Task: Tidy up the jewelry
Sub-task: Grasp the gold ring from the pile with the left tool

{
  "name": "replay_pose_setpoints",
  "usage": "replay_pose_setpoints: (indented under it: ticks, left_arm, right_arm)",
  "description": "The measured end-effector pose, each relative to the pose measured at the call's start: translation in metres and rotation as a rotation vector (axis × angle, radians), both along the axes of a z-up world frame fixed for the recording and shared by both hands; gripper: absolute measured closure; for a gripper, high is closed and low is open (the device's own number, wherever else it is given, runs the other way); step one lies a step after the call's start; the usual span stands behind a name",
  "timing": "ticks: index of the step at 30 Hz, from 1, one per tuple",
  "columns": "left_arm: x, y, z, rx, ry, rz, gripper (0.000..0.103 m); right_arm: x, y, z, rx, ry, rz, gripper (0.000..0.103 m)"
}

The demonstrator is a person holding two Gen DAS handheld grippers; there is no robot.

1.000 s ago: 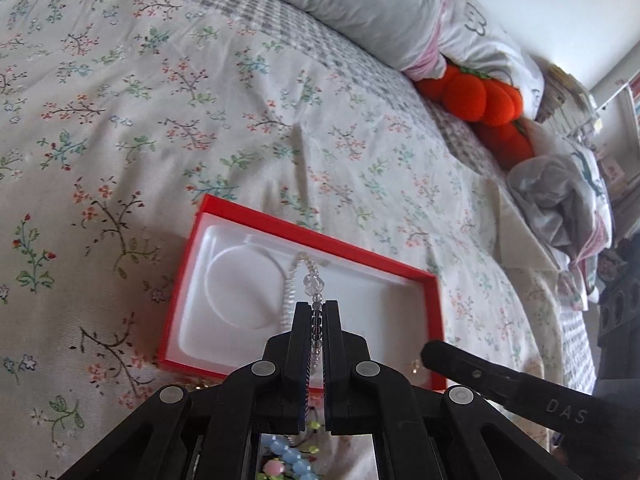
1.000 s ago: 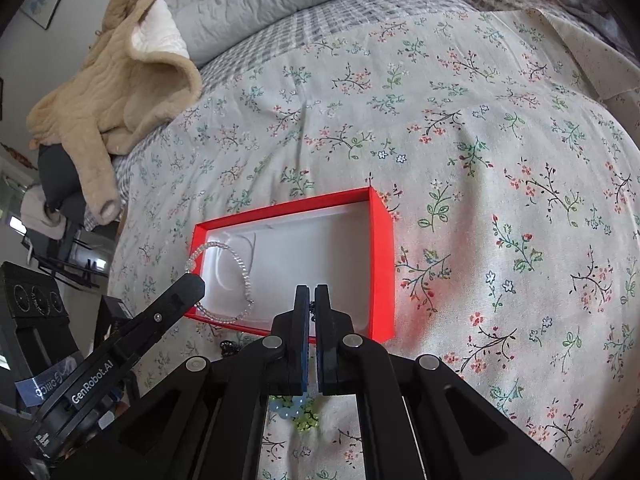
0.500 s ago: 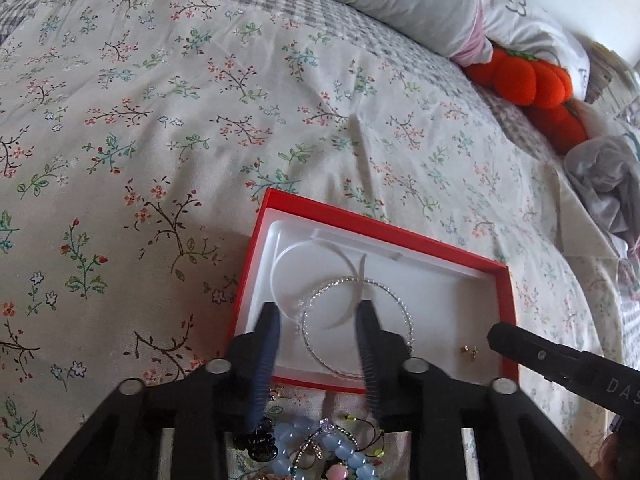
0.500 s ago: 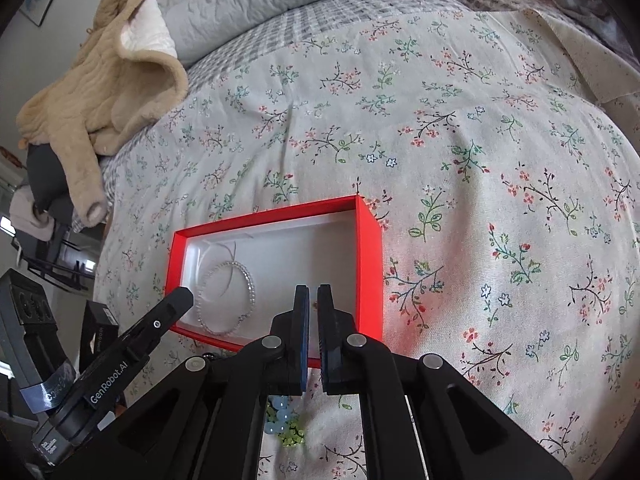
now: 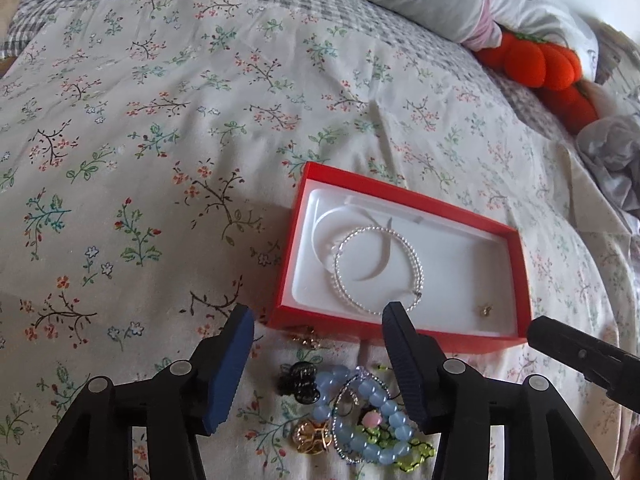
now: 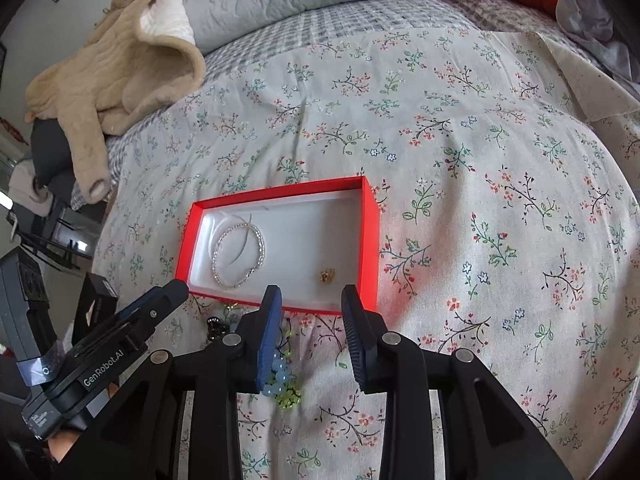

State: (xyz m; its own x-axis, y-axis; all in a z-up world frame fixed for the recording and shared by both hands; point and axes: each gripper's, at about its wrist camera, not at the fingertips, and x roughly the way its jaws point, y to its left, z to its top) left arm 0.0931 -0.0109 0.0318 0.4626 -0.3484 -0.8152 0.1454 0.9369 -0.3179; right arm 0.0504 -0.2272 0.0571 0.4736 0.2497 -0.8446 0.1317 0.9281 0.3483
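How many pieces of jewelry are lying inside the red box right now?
2: a silver beaded bracelet at the left end of the red cardboard box, and a small gold earring near its right end. None seem hidden.

Both wrist views look down, close, sharing red box (image 5: 400,336) (image 6: 370,240) — bed.

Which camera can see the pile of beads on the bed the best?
The left wrist view. The bead pile lies in the open between the left gripper's fingers, just in front of the red box. In the right wrist view, only a few blue and green beads peek out beside a finger.
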Motion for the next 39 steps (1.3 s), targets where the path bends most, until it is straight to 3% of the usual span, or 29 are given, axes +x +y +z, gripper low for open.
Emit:
replay_pose_setpoints:
  ticks: [6,12,24,29,34,39]
  left_arm:
    - [-0.011,0.006,-0.008,0.024,0.037,-0.019,0.035]
    - [-0.022,0.012,-0.020,0.052,0.098,-0.042,0.035]
    - [-0.026,0.014,-0.039,0.047,0.196,-0.078,0.036]
    - [-0.025,0.006,-0.047,0.043,0.226,-0.096,0.049]
    - [-0.025,-0.004,-0.054,0.058,0.238,-0.116,0.072]
    - [-0.024,-0.009,-0.058,0.068,0.236,-0.119,0.081]
  right_arm:
    - [-0.014,0.009,-0.006,-0.021,0.026,0.031,0.063]
    - [-0.024,0.017,-0.016,-0.035,0.061,0.058,0.056]
    - [-0.030,0.023,-0.037,-0.065,0.145,0.061,0.054]
    - [-0.029,0.025,-0.040,-0.068,0.156,0.064,0.054]
    - [-0.028,0.025,-0.042,-0.070,0.166,0.066,0.054]
    - [-0.027,0.024,-0.042,-0.069,0.165,0.063,0.054]
